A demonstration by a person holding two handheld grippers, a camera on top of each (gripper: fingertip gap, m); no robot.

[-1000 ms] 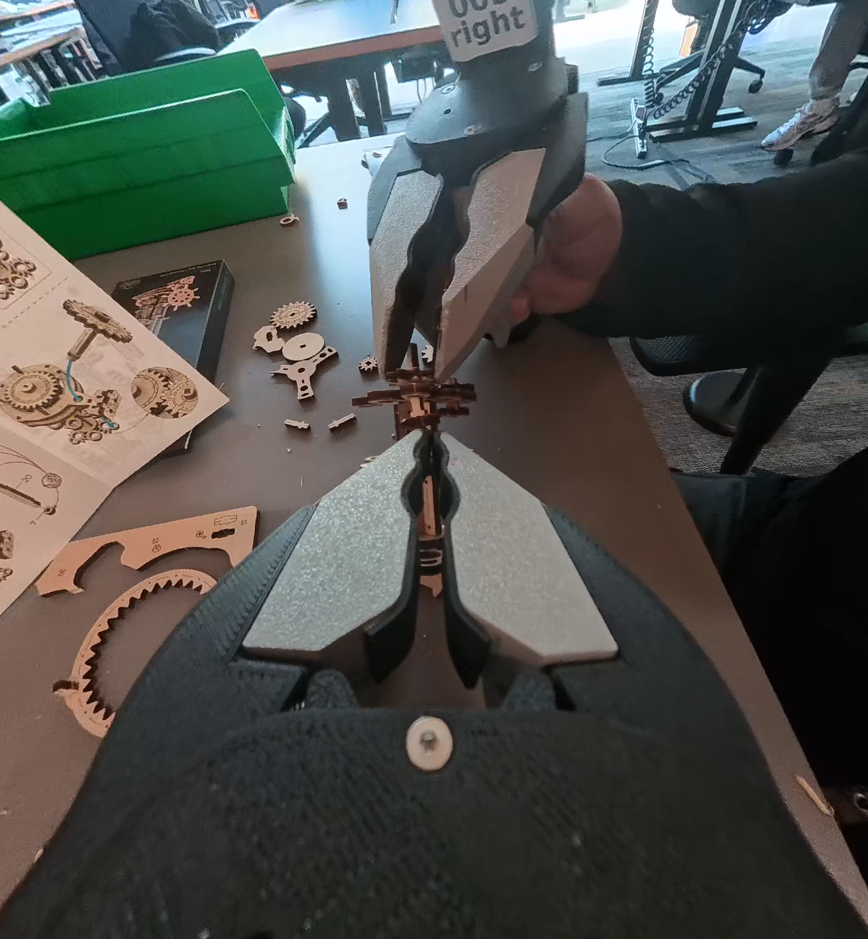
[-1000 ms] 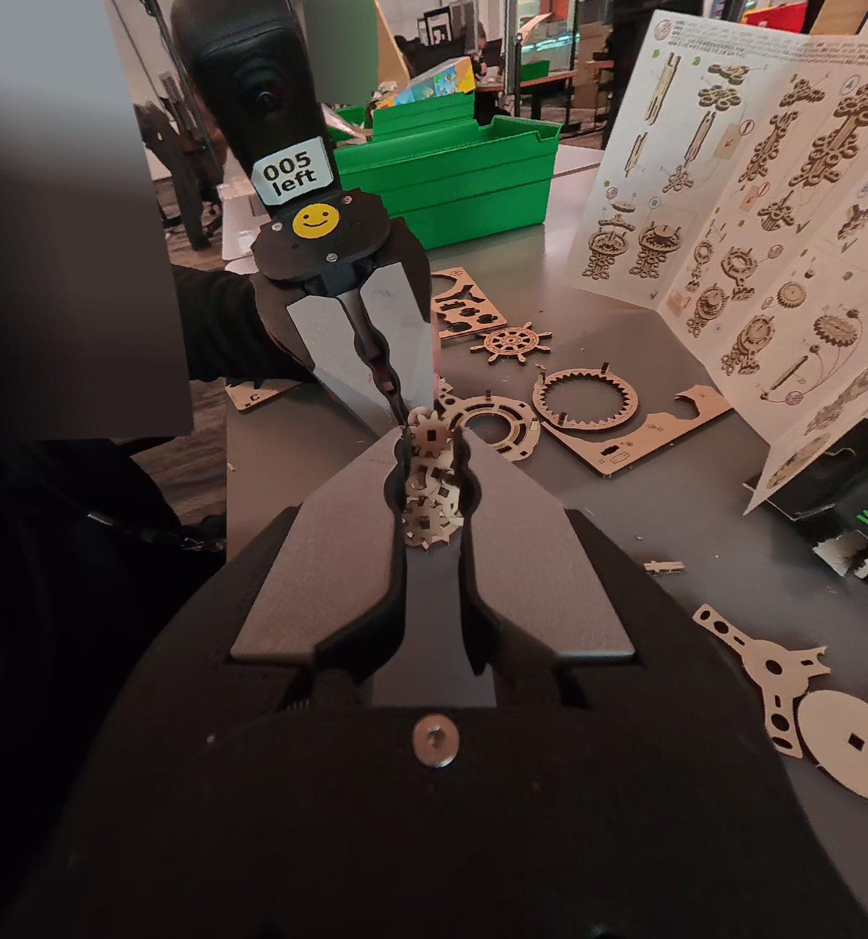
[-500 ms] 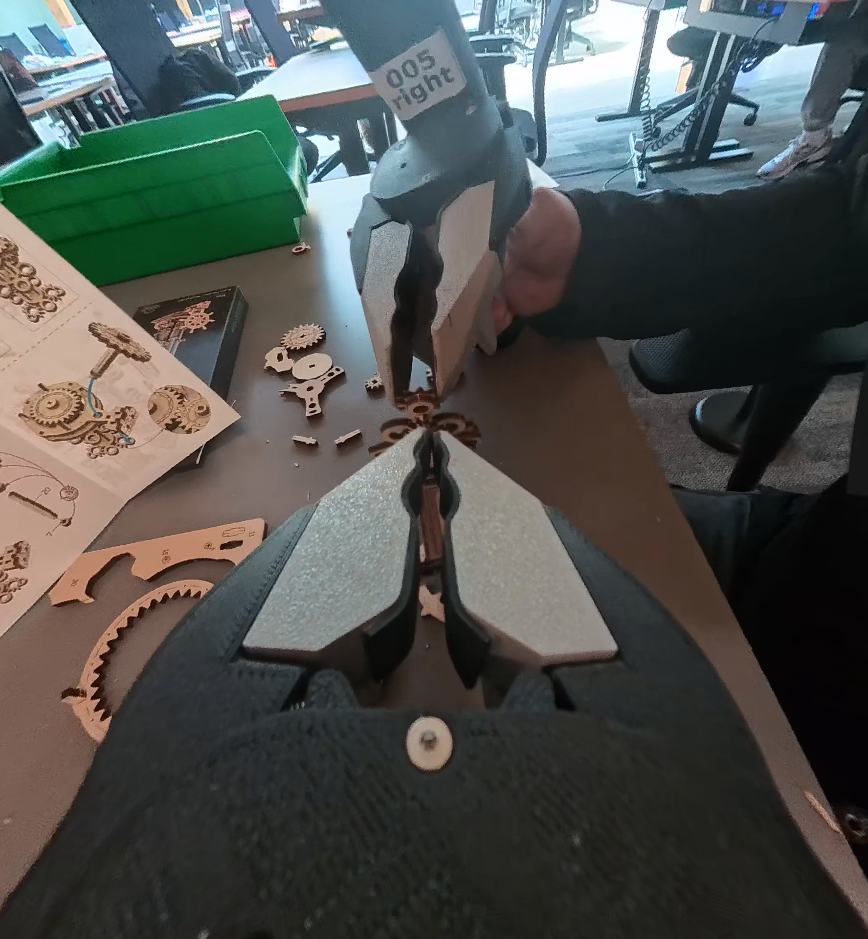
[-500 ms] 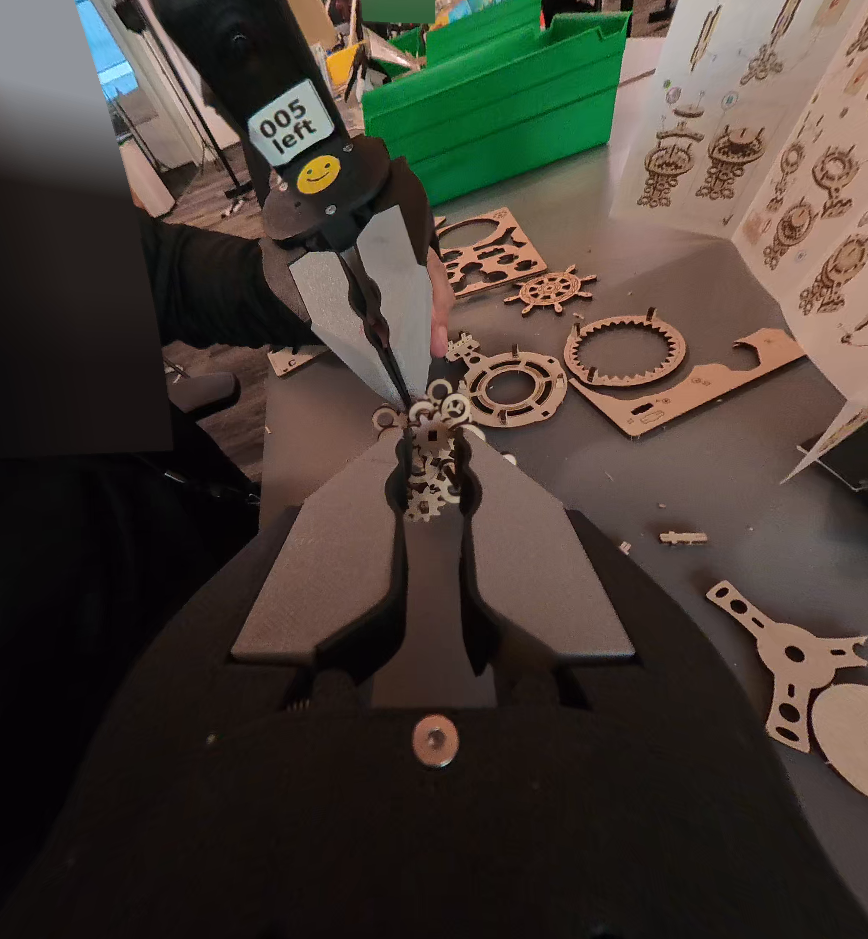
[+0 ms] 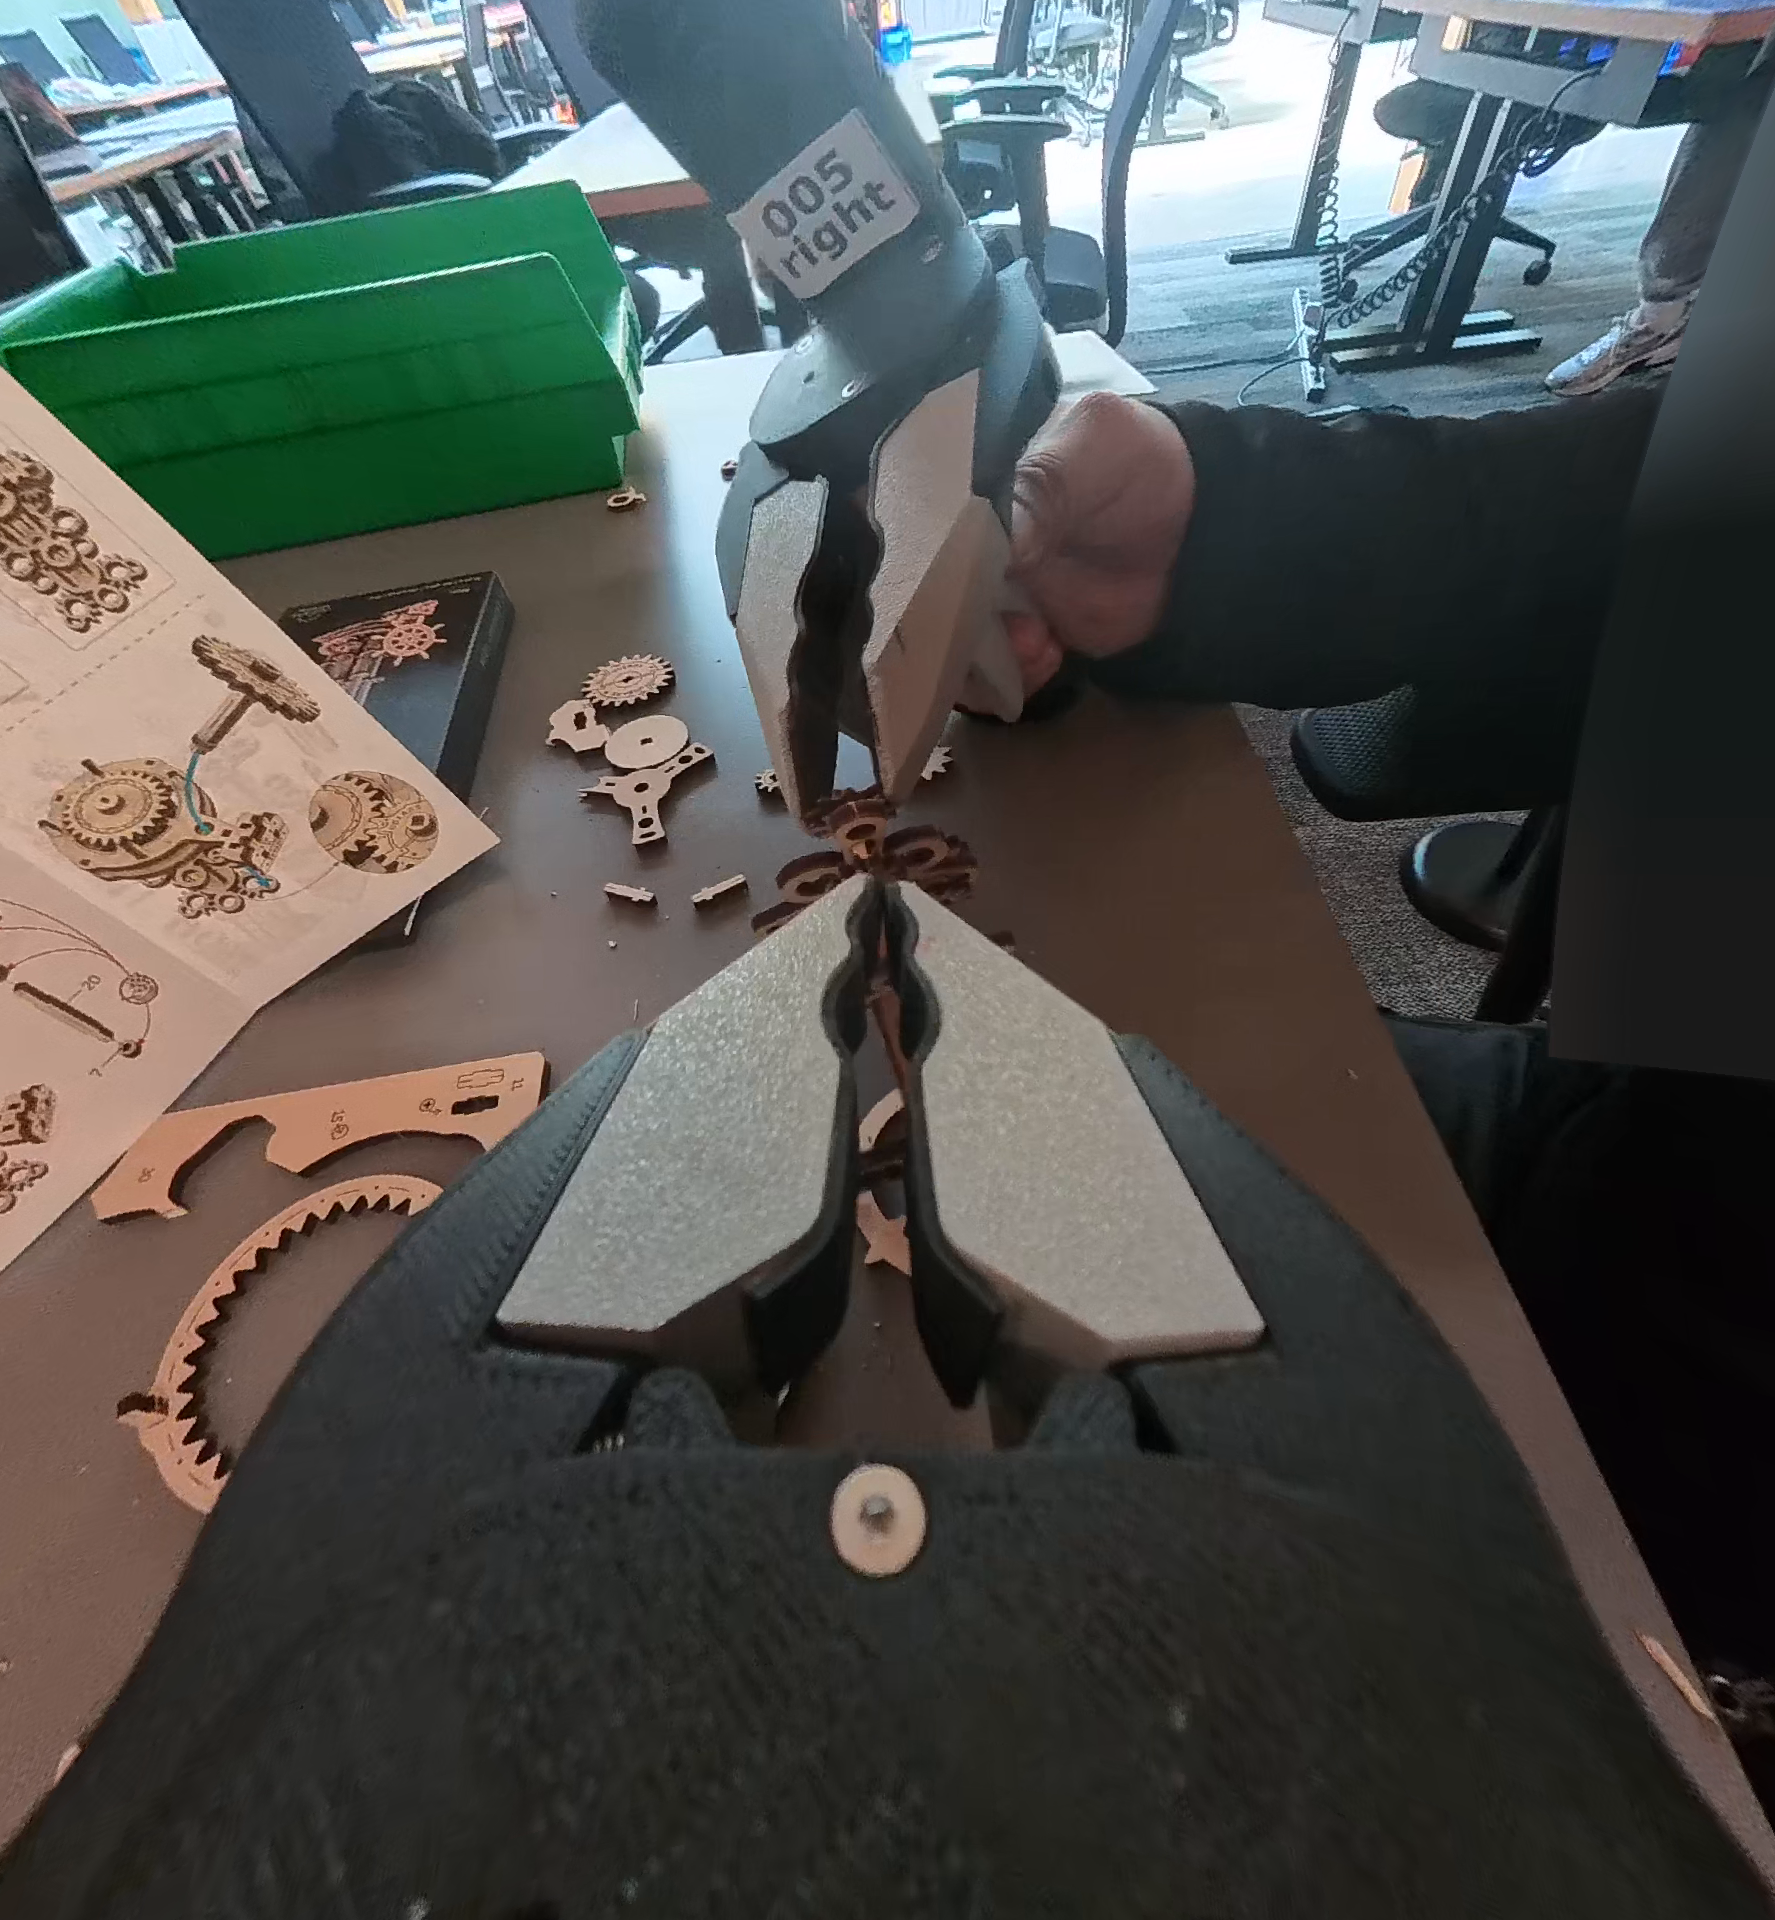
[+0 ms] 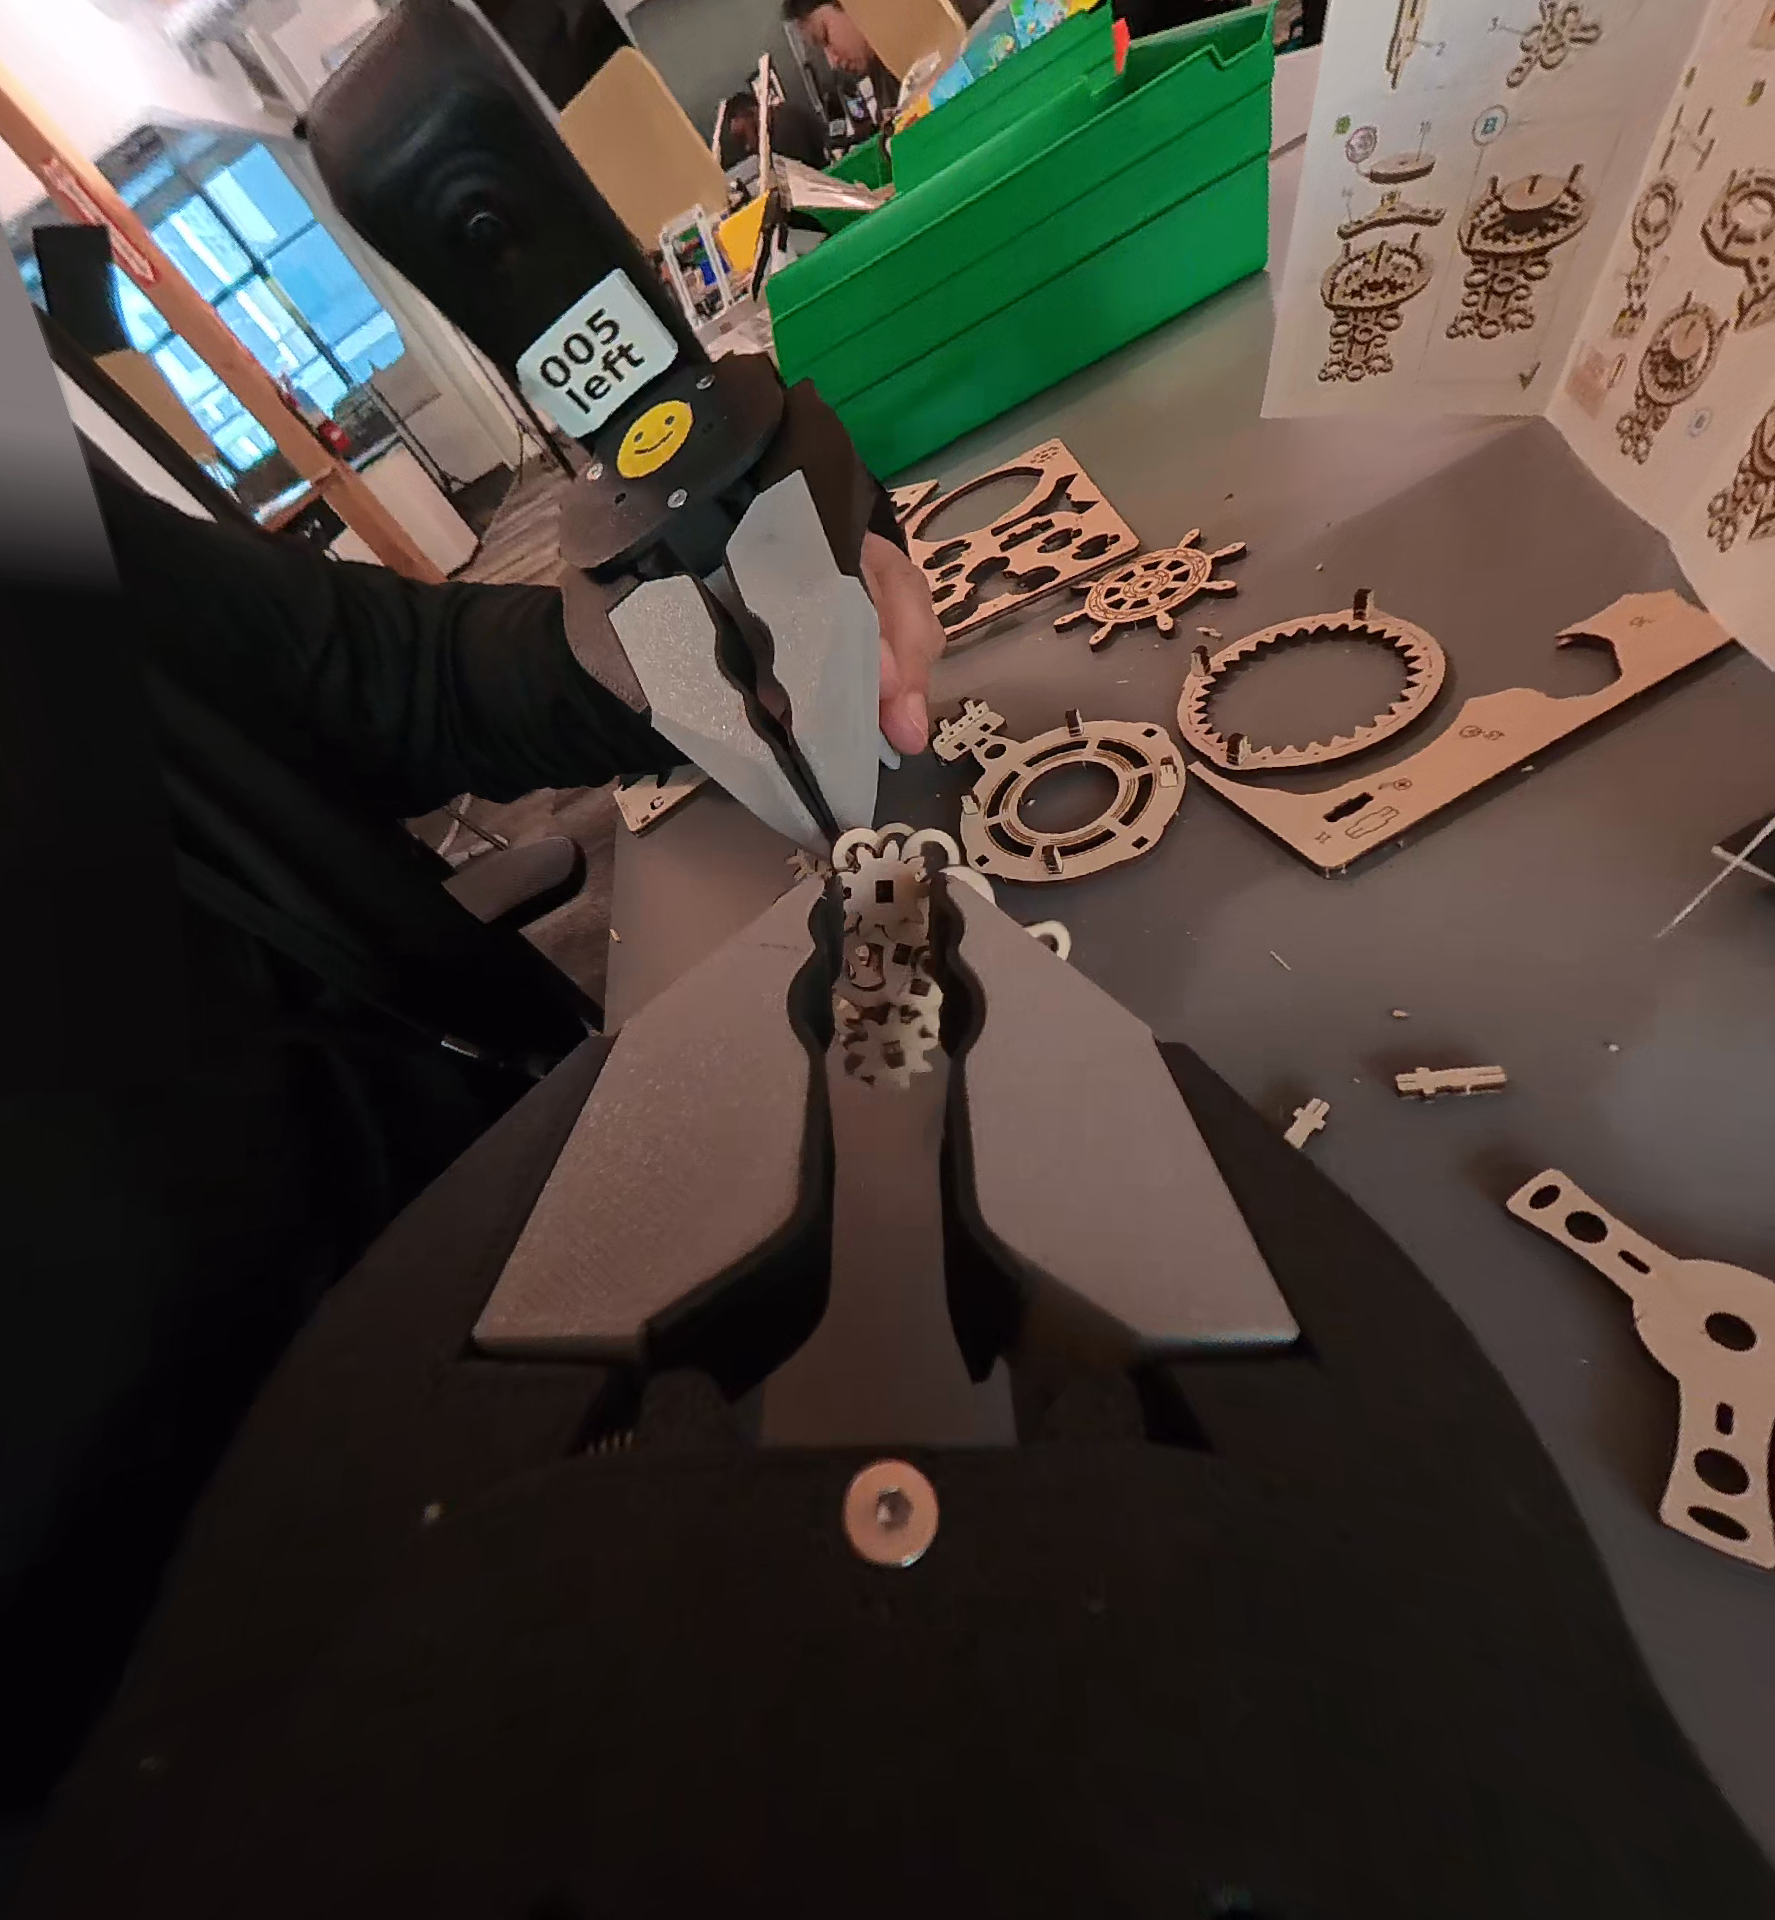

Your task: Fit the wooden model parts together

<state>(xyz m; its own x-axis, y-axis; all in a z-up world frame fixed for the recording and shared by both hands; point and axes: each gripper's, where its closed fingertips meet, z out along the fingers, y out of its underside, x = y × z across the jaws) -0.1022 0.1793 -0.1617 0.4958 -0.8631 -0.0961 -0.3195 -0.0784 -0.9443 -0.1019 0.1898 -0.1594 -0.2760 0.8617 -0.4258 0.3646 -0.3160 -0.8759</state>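
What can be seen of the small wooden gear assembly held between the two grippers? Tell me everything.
The gear assembly is a small cluster of thin, pale laser-cut plywood pieces: toothed gears with square holes, plus scalloped, looped plates at its far end. Its edges look dark brown in the left wrist view. The right gripper is shut on it, and the left gripper pinches a thin part at the opposite end. It is held just above the grey table.

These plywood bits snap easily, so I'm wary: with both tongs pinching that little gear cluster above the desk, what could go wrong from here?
1. Both the left tongs and right tongs clamp the thin gear cluster tip to tip; a twist or pull might crack it.
2. The grip is only at the tips, so it could slip out and land among the loose parts near the three-armed piece.
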